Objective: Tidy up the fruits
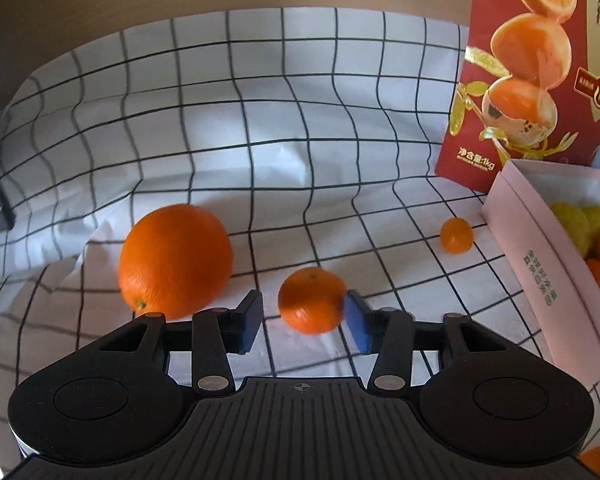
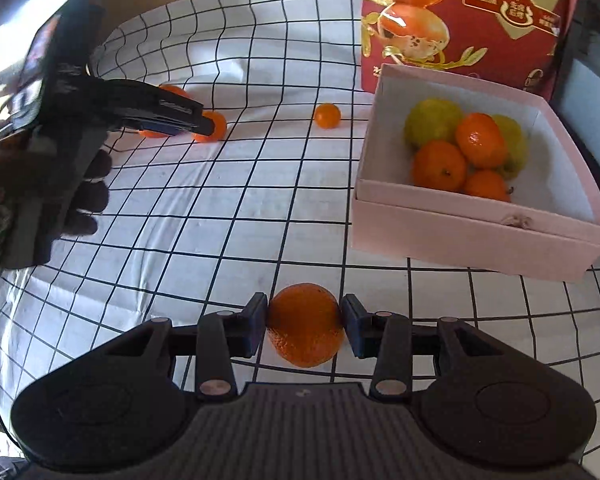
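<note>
Low in the centre of the right wrist view, the right gripper (image 2: 304,326) is closed onto a mandarin (image 2: 305,324); both blue pads press its sides, and the fruit sits just above the black-grid white cloth (image 2: 228,216). To the right of the frame stands the pink box (image 2: 472,240), open-topped, holding several orange mandarins and some yellow-green fruits (image 2: 434,124) piled toward its far side; behind it, at the upper right, rises a red printed bag (image 2: 480,20). At the left edge a gloved hand (image 2: 60,184) carries the left gripper, which reaches toward the middle of the cloth, its tip in front of a second mandarin (image 2: 214,126); a small round orange fruit (image 2: 327,115) lies alone between that gripper and the box.

In the lower centre of the left wrist view, the left gripper (image 1: 302,318) has its jaws partly apart around that second mandarin (image 1: 312,300); the right pad (image 1: 358,320) touches or nearly touches the fruit, while a clear gap shows between the fruit and the left pad (image 1: 250,320), so it is not clamped. Just left of it, a large orange (image 1: 176,260) rests on the cloth; the small fruit (image 1: 456,235) lies to the right, near the box wall (image 1: 540,272) at the right edge of the frame.
</note>
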A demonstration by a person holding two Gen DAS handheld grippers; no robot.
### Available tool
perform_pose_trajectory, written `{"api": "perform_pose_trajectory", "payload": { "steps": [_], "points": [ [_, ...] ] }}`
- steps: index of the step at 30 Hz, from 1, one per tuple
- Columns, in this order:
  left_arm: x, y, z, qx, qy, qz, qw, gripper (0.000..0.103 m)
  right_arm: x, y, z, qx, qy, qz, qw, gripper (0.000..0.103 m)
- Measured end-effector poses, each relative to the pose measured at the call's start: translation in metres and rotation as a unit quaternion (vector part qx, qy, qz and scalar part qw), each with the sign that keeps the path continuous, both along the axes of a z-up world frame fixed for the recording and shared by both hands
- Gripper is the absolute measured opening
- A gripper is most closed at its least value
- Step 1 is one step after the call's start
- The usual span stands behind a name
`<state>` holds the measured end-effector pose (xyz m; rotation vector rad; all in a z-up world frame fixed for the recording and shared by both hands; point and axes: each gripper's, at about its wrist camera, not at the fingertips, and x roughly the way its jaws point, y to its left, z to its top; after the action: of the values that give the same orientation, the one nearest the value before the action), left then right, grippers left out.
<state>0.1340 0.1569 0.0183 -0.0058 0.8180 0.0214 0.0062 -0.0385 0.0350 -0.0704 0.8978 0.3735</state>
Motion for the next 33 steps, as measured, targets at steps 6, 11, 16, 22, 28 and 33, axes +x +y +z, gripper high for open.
{"api": "perform_pose_trajectory", "payload": {
  "steps": [6,11,16,22,28,33],
  "points": [
    [0.012,-0.013,-0.007,0.018,0.011,-0.017,0.9996,0.049,-0.004,-0.002,-0.002,-0.003,-0.011,-0.004,1.000,0.041],
    [0.010,-0.013,-0.007,0.020,0.008,-0.021,0.9996,0.048,-0.006,-0.002,-0.009,-0.002,-0.002,-0.003,1.000,0.042],
    [-0.003,-0.008,-0.006,0.000,0.007,-0.031,0.9995,0.048,-0.005,-0.002,-0.013,-0.003,0.007,-0.003,1.000,0.042],
    [-0.037,-0.002,0.001,-0.033,0.006,-0.036,0.9988,0.048,-0.006,0.002,-0.016,-0.008,0.008,0.004,1.000,0.053],
    [-0.090,-0.006,0.014,-0.076,0.005,-0.057,0.9954,0.048,-0.010,0.010,-0.018,-0.024,-0.004,0.016,1.000,0.064],
    [-0.129,-0.017,0.007,-0.104,0.032,-0.069,0.9917,0.048,-0.014,0.010,-0.020,-0.025,-0.015,0.012,1.000,0.071]
  ]
}}
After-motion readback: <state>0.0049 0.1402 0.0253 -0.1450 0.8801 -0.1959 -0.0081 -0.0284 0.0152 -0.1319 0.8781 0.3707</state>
